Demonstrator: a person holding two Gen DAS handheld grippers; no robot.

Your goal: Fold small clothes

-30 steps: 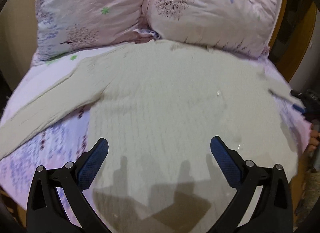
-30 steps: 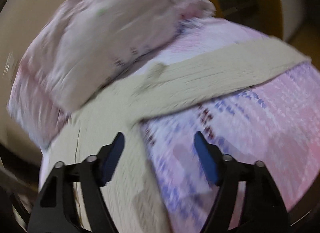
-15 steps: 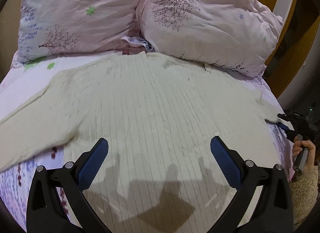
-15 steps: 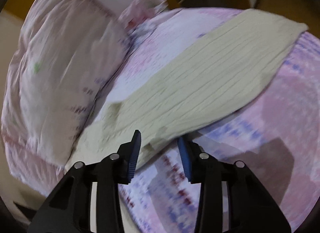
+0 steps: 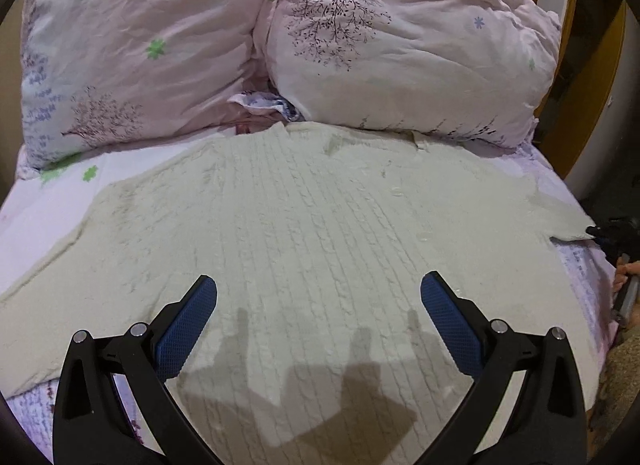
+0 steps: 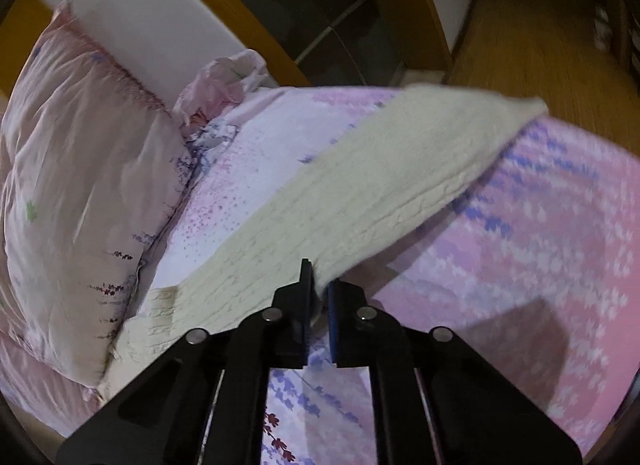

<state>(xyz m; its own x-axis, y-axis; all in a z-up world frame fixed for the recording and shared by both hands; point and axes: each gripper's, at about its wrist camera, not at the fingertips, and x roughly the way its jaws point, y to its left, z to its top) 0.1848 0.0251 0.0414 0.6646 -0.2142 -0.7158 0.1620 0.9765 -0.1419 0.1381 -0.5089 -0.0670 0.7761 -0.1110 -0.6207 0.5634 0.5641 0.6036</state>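
A cream knitted sweater [image 5: 304, 249] lies spread flat on the bed [image 6: 540, 249], its neck toward 12 o'clock, just below two pink pillows [image 5: 400, 49]. The left hand-held gripper [image 5: 318, 297] hangs above the sweater's lower body with its jaws wide apart and nothing between them. The right hand-held gripper [image 6: 318, 293] has its jaws pinched narrow on the lower edge of the sweater's sleeve [image 6: 384, 193], which stretches away toward 1 o'clock across the pink flowered sheet. In the left view this gripper shows at 3 o'clock, at the sleeve's edge, with fingers [image 5: 624, 277] on its handle.
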